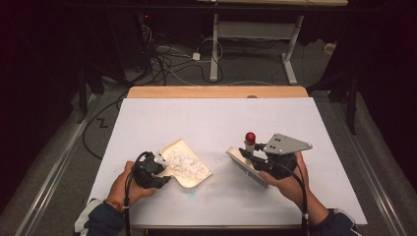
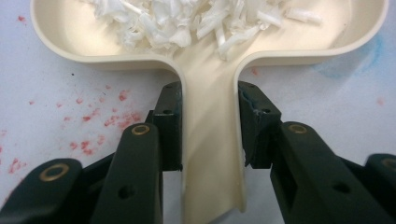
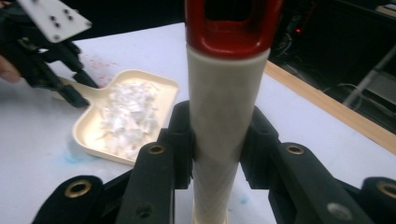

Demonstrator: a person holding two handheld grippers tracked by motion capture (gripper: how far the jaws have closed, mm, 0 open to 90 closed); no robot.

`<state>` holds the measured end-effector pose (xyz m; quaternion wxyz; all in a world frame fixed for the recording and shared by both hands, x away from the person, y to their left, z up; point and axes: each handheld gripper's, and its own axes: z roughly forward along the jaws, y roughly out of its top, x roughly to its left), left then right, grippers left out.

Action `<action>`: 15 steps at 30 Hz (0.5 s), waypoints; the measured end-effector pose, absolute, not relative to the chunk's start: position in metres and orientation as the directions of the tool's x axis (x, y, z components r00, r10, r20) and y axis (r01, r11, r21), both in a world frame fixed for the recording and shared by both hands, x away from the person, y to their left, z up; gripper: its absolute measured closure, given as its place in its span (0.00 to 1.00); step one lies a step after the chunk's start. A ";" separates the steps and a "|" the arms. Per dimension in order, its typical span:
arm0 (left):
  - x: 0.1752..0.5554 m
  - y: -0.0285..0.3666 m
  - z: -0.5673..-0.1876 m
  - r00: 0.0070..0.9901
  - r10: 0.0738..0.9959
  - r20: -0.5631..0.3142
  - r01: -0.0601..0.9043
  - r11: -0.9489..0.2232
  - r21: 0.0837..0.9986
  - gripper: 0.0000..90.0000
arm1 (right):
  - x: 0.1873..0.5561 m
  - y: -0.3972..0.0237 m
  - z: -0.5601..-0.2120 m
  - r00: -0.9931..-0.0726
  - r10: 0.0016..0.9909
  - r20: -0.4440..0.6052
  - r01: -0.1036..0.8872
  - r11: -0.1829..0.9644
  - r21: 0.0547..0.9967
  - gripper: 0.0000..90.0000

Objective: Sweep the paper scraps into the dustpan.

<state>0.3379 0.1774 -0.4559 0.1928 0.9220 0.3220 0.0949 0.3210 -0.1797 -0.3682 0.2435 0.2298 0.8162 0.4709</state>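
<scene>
A cream dustpan (image 1: 194,183) lies on the white table, left of centre, with white paper shreds (image 1: 184,162) piled in it. My left gripper (image 1: 163,171) is shut on its handle (image 2: 210,154), one pad on each side, and the shreds (image 2: 187,18) lie just beyond. My right gripper (image 1: 253,157) is shut on a brush (image 1: 247,166), clamping its cream handle (image 3: 226,107) below the red end (image 3: 231,32). The brush head rests low over the table to the right of the dustpan. In the right gripper view the dustpan (image 3: 88,140) and the left gripper (image 3: 84,92) lie farther off at left.
The white table top (image 1: 221,118) ends in a wooden strip (image 1: 216,92) at the far edge. Red specks (image 2: 107,116) and a faint blue smear (image 2: 345,65) mark the surface around the dustpan. Cables and a desk frame (image 1: 215,49) stand on the floor beyond.
</scene>
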 end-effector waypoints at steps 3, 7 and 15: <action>0.338 0.176 -0.456 0.779 0.624 0.051 0.554 -0.724 0.411 0.70 | 0.319 -0.166 -0.371 -0.789 0.588 -0.180 0.137 0.453 0.881 0.78; 0.336 0.173 -0.456 0.785 0.617 0.055 0.546 -0.731 0.410 0.70 | 0.319 -0.146 -0.372 -0.802 0.572 -0.171 0.129 0.446 0.886 0.78; 0.335 0.165 -0.458 0.794 0.604 0.064 0.532 -0.742 0.407 0.70 | 0.323 -0.110 -0.368 -0.845 0.515 -0.143 0.093 0.406 0.909 0.78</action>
